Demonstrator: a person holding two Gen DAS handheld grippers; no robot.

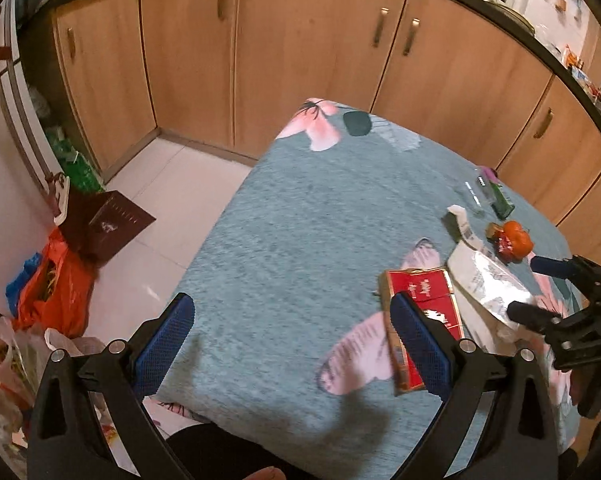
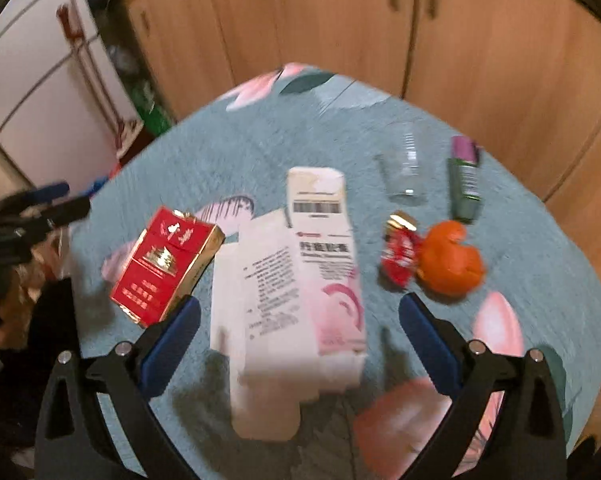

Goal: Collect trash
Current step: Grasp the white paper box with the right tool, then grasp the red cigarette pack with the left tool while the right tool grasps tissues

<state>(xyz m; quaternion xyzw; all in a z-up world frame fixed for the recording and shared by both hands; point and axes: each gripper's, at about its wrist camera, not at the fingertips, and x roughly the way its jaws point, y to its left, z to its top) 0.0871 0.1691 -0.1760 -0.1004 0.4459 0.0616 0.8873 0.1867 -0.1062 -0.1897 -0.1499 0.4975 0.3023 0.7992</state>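
Approach step, nothing picked up yet. Right gripper [image 2: 299,340] hangs wide open and empty over the flattened white-and-pink cardboard carton [image 2: 300,304], near side of the teal floral-cloth table [image 2: 228,152]. Left gripper [image 1: 292,344], also wide open and empty, hovers left of the red-and-gold cigarette pack [image 1: 420,312]. Orange peel [image 2: 450,262] and red crumpled wrapper [image 2: 400,252] lie to the right. Next, likely: lower, close across the carton's width.

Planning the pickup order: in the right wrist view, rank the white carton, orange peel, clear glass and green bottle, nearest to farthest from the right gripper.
1. White carton, between the open fingers.
2. Orange peel, ahead, right.
3. Clear glass and green bottle, far right; too close to call.
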